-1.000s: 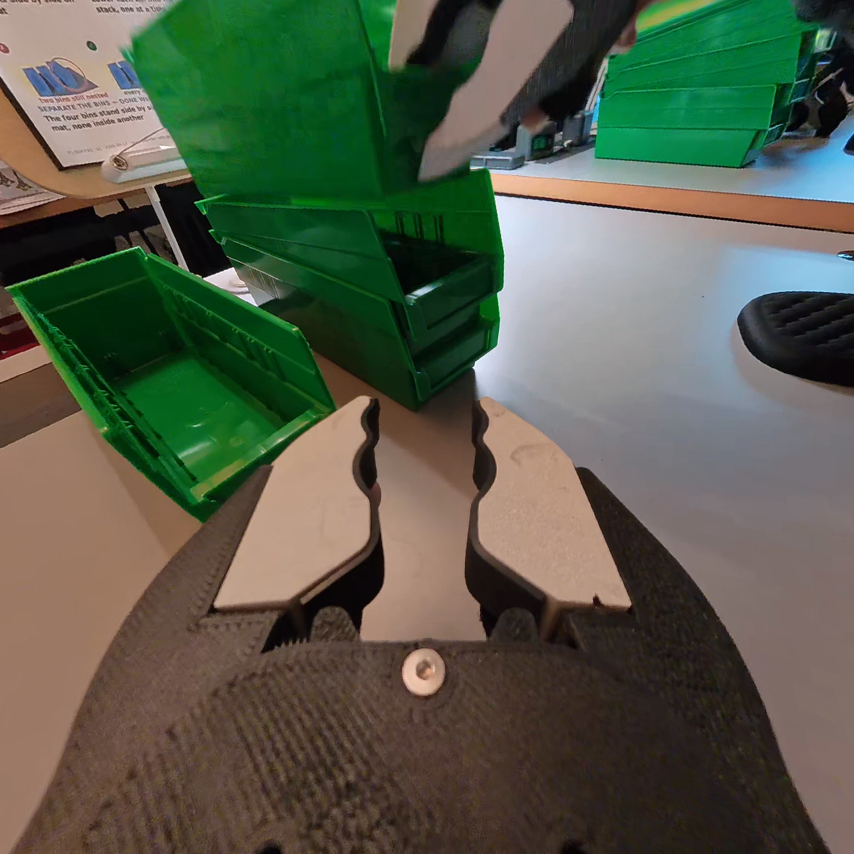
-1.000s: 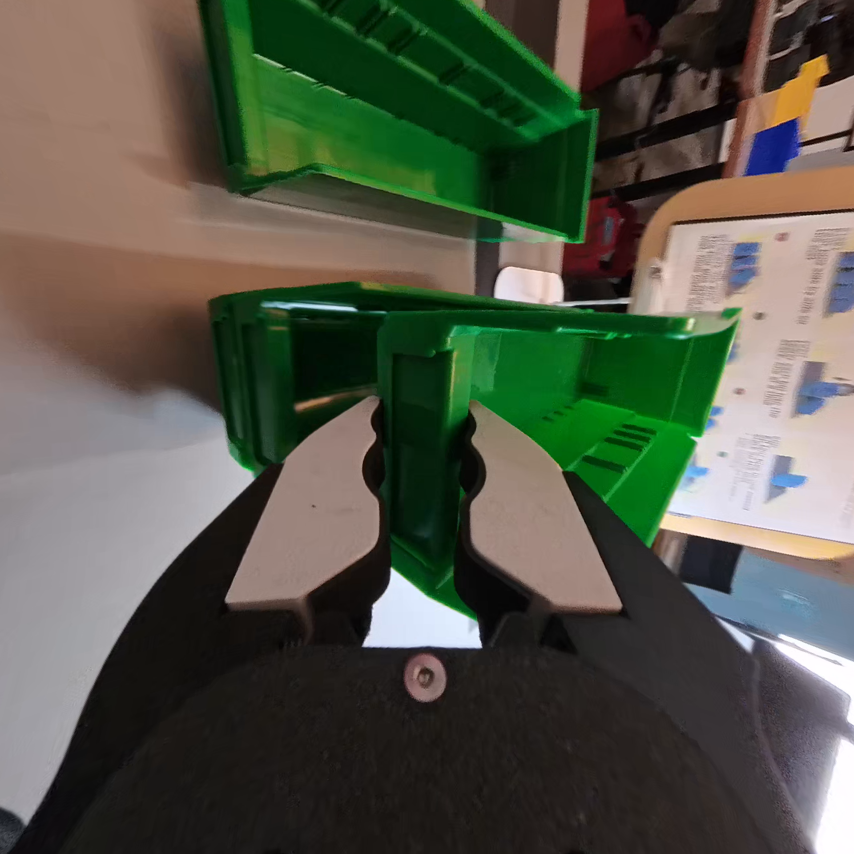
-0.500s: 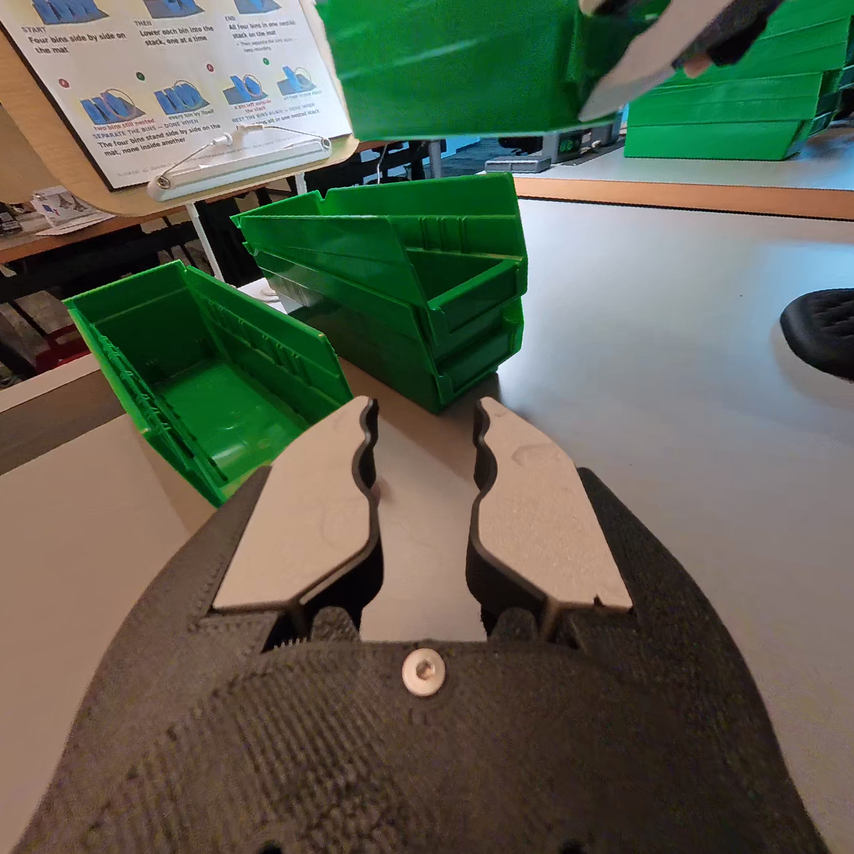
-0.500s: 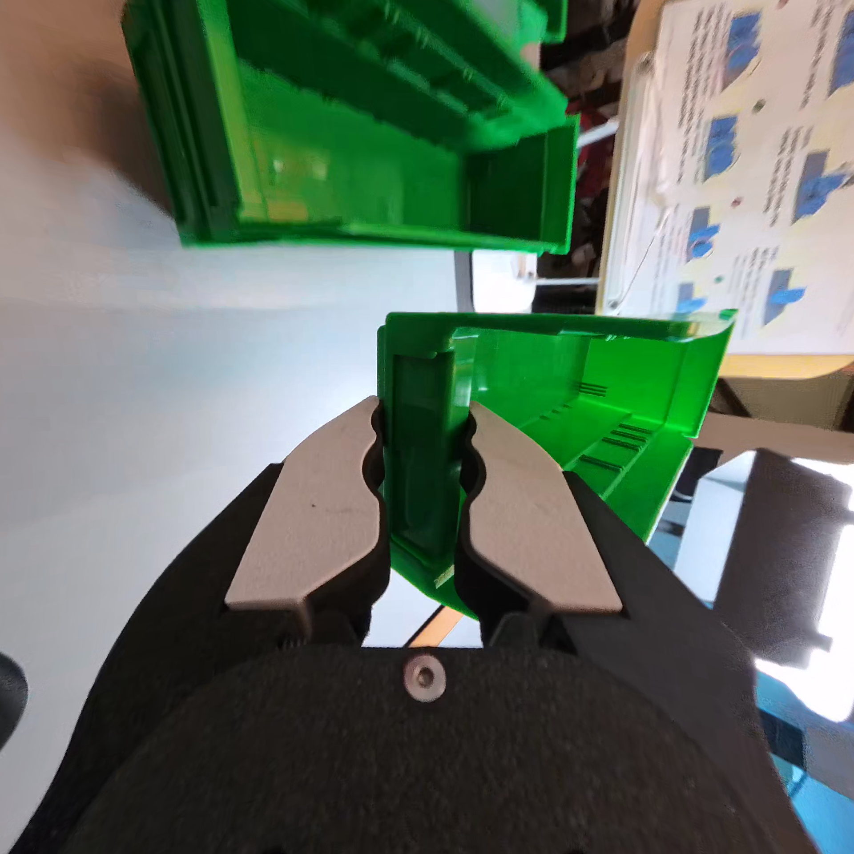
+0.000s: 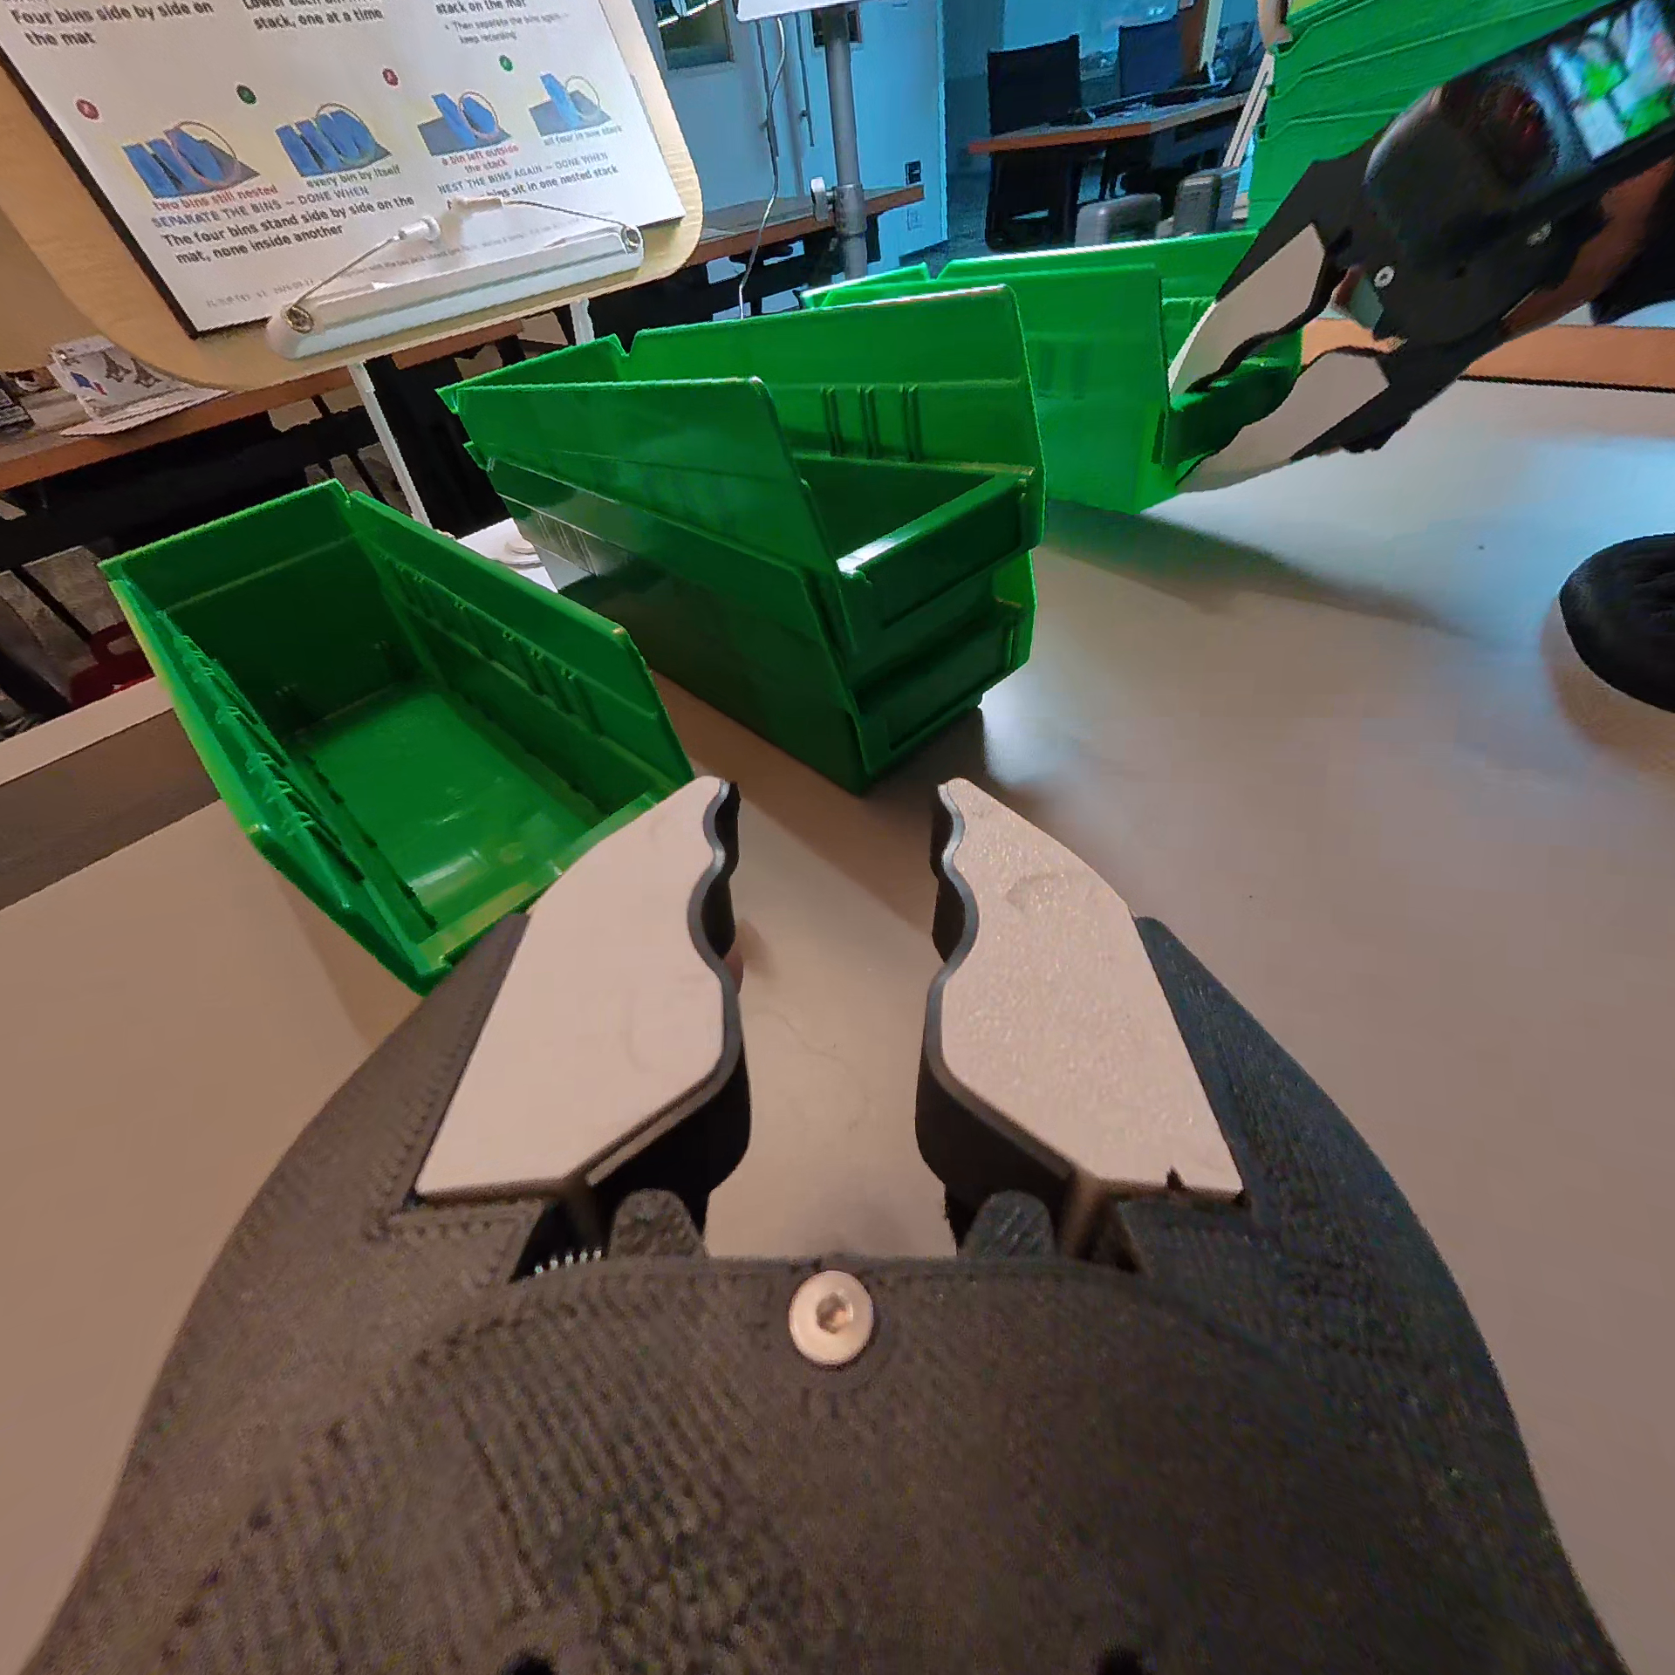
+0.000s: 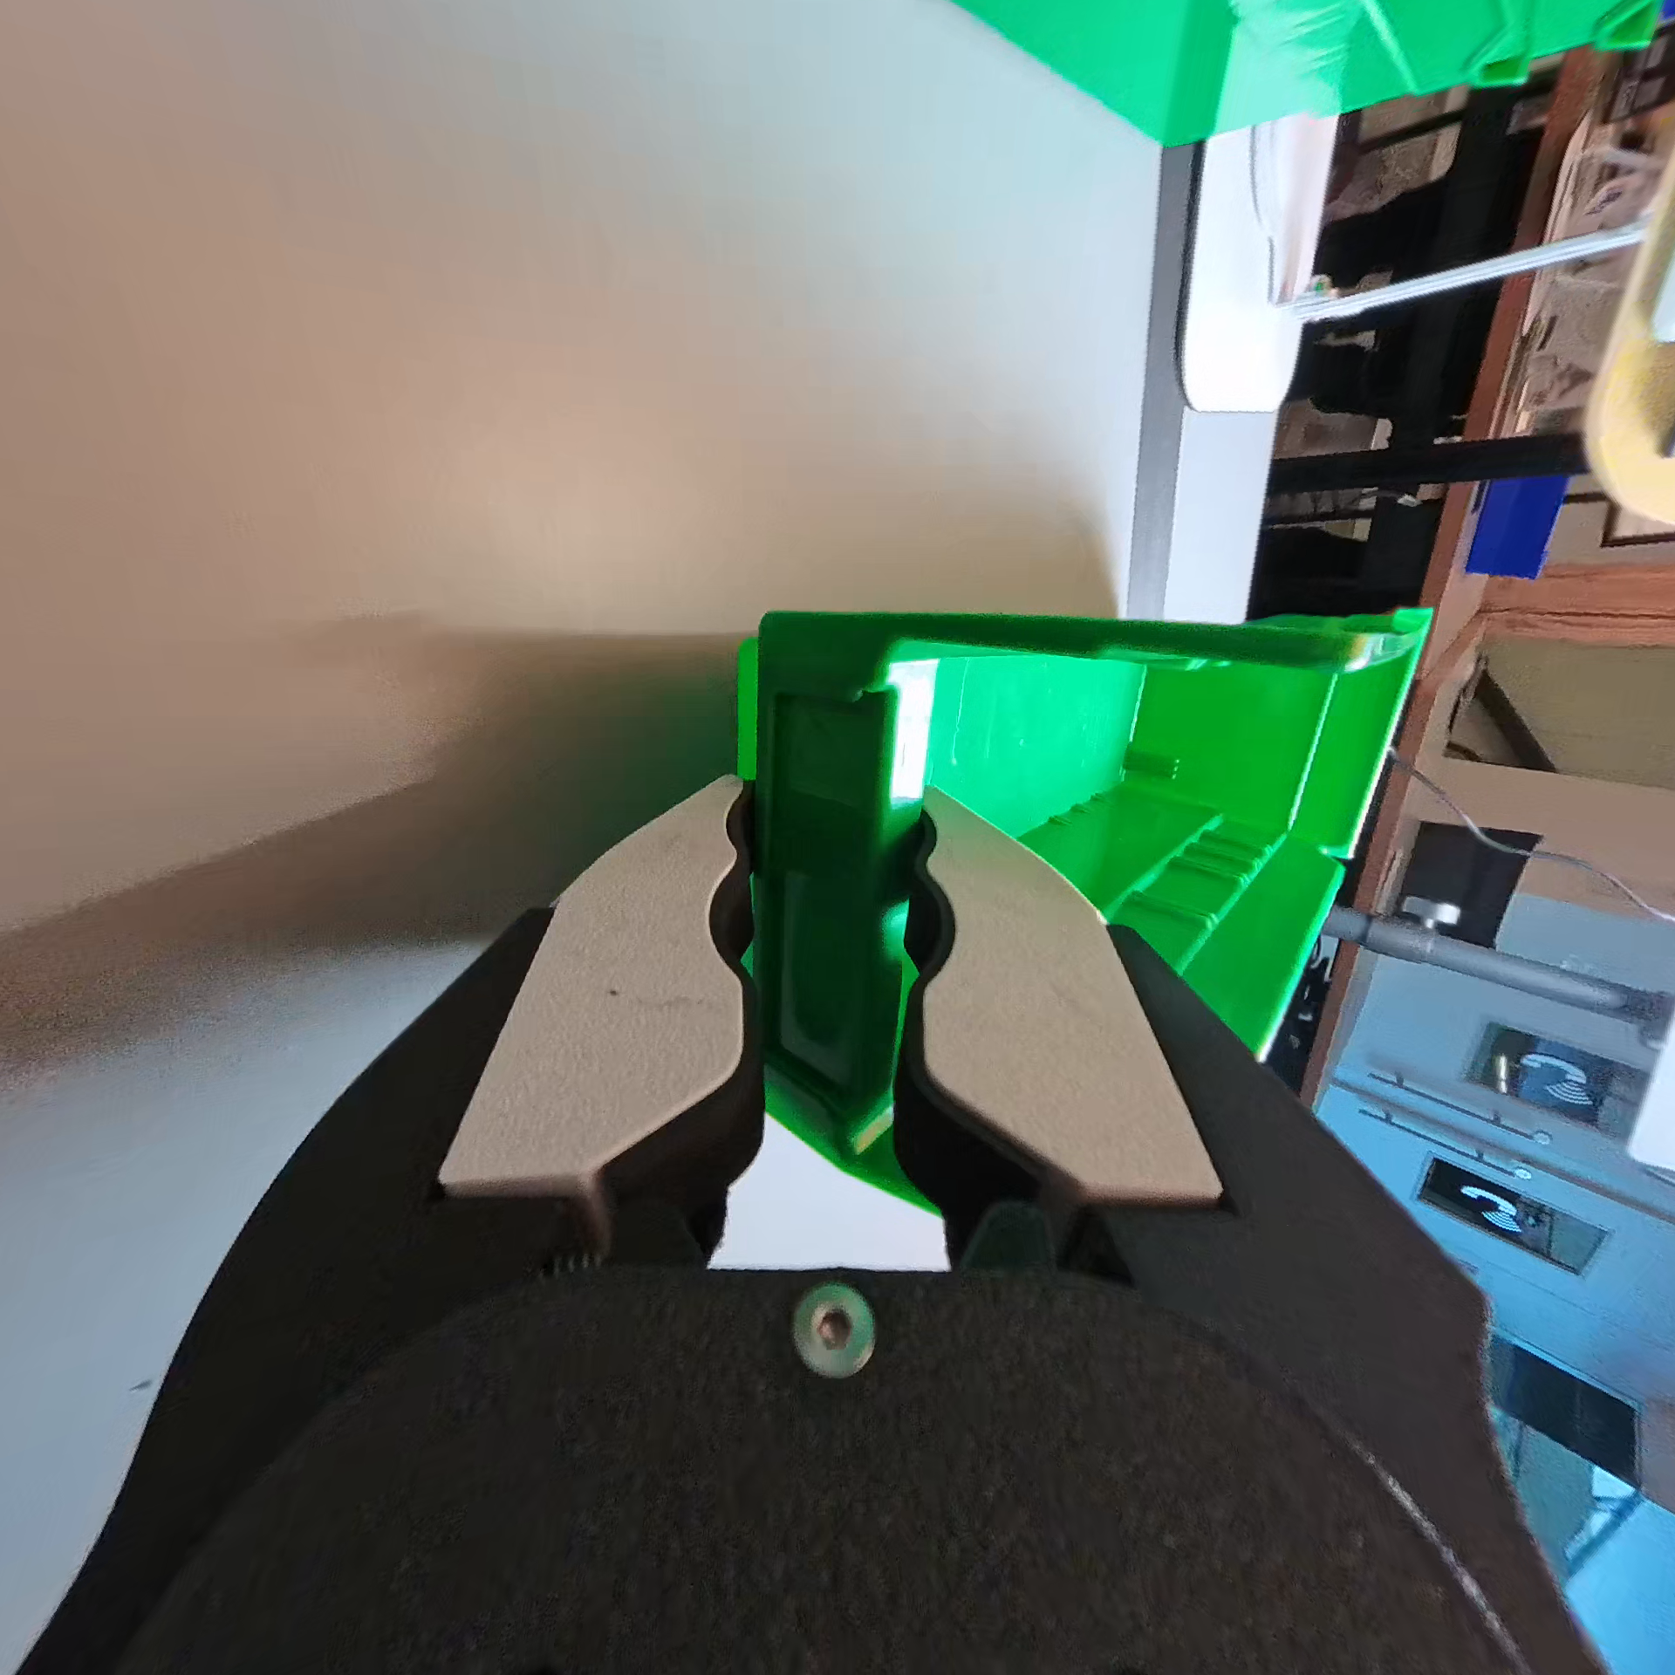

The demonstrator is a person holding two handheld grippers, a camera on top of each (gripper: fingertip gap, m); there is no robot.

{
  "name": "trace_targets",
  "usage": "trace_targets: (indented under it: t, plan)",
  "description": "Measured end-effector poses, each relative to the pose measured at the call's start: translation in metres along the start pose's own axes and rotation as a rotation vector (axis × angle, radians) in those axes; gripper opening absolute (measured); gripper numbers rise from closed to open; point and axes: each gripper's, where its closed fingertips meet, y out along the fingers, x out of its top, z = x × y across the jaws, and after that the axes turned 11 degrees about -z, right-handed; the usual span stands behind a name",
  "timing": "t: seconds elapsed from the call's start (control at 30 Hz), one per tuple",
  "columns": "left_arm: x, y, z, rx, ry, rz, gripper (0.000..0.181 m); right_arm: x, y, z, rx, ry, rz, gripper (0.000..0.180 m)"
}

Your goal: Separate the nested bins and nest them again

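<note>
R gripper (image 6: 829, 897) fingers (image 6: 616, 988) clamp green bin (image 6: 1178, 816) lip.

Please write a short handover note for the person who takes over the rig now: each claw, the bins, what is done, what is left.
Left claw: open, empty, above the table.
Right claw: shut on the front lip of a green bin, low at the table's far right.
Single bin: alone on the left.
Stack: in the middle, bins still nested.
Done: two bins out.
Left: release this bin, split the stack, then nest all again.
</note>
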Motion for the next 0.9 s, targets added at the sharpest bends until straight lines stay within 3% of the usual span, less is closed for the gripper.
trace_targets:
  t: [0.2,0.4,0.7,0.9]
  plan:
    - [0.000,0.000,-0.001,-0.002,0.005,0.000,0.041,-0.025,0.020,0.008,0.005,-0.019,0.047,0.030]
    - [0.001,0.000,-0.001,-0.001,0.007,-0.003,0.041,-0.016,0.008,0.004,-0.020,-0.008,0.053,0.049]
    - [0.001,0.000,-0.003,-0.003,0.016,-0.004,0.041,0.122,-0.066,-0.025,-0.047,0.100,-0.307,0.047]
    - [0.004,-0.002,0.000,0.002,0.010,-0.017,0.041,0.208,-0.058,-0.010,0.045,-0.009,-0.406,0.048]
